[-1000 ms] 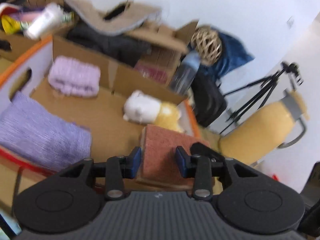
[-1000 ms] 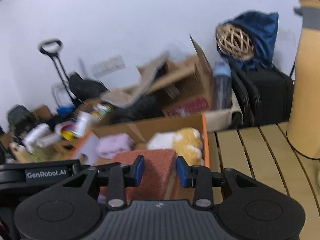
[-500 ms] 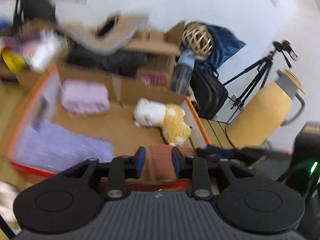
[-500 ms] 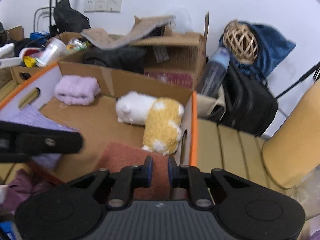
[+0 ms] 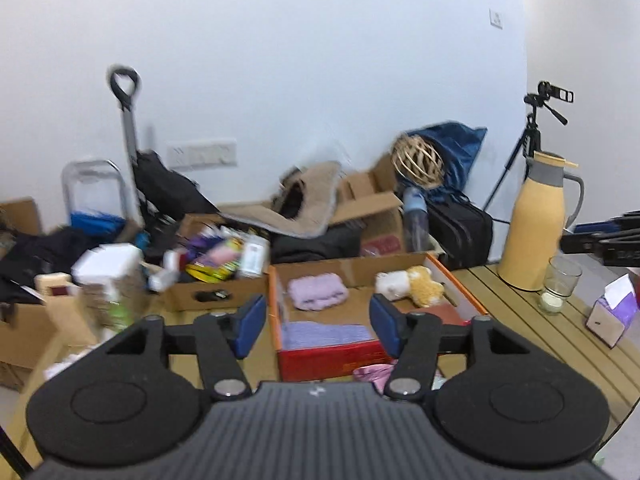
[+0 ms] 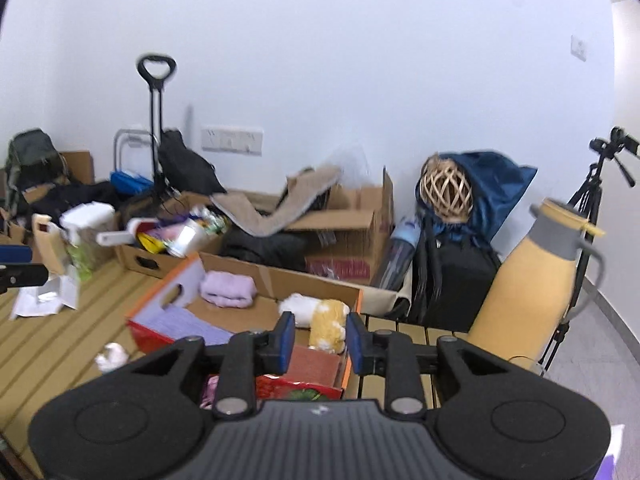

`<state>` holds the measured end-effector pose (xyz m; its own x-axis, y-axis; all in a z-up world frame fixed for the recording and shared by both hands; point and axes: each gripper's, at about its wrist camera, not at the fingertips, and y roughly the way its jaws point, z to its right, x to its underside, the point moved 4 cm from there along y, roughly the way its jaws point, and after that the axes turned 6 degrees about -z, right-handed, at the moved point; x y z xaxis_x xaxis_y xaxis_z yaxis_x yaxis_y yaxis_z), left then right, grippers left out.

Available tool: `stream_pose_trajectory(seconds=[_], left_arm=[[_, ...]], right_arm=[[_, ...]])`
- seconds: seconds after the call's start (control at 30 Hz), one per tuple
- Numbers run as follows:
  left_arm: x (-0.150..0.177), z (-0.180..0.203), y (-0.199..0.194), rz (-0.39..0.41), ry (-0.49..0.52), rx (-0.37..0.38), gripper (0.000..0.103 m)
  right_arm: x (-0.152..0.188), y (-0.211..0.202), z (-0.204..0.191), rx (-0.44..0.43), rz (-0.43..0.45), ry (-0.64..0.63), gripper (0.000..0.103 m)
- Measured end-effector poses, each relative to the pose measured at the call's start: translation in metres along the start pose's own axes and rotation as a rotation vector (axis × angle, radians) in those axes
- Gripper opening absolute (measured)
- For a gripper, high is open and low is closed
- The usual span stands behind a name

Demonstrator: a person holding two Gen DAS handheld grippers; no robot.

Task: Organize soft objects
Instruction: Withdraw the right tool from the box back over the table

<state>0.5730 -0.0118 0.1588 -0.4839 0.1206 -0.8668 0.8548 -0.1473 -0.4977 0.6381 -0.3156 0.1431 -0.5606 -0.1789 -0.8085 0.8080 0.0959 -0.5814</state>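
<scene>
Inside the cardboard box (image 6: 276,276) lie a folded lilac towel (image 6: 228,289), plush toy (image 6: 316,314), purple cloth (image 6: 188,326) and rust-coloured cloth (image 6: 314,364). A pink item (image 5: 374,372) just in front of the box probably remains. Both the left gripper (image 5: 316,326) and right gripper (image 6: 320,342) have just been opening and hold nothing.

Both wrist views look down (from above) at the shared cardboard box (image 5: 352,264) (image 6: 280,276).

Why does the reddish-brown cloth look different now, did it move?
Yes. The reddish-brown cloth left the grippers and now lies flat in the cardboard box, beside the plush toy.

In the box (image 6: 276,276): one plush toy (image 6: 320,314), two purple cloths (image 6: 228,289) (image 6: 188,325) (one rolled), one reddish cloth (image 6: 314,364).
</scene>
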Motion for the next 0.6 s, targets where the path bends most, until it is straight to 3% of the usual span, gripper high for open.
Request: stream_pose_trajectory(seconds=[0.07,0.2,0.43,0.47,0.6], left_arm=[[0.017,-0.002,-0.029,0.051,0.016,-0.030,0.071],[0.069,0.003,-0.073,0.077,0.044,-0.008,0.074],[0.175,0.013,-0.160,0.158,0.030,-0.005,0.085],[0.188,0.015,-0.170,0.162,0.022,-0.005,0.086],[0.221,0.030,-0.200,0.192,0.059,-0.031,0.092]], right_arm=[[0.009,-0.029,-0.008,-0.019,0.031,-0.003,0.038],[0.046,-0.085,-0.029,-0.076,0.102,-0.005,0.048],[0.154,-0.173,-0.074,-0.140,0.202,-0.010,0.063],[0.171,-0.181,-0.081,-0.152,0.210,-0.009,0.068],[0.228,-0.185,-0.102,-0.132,0.145,0.003,0.070]])
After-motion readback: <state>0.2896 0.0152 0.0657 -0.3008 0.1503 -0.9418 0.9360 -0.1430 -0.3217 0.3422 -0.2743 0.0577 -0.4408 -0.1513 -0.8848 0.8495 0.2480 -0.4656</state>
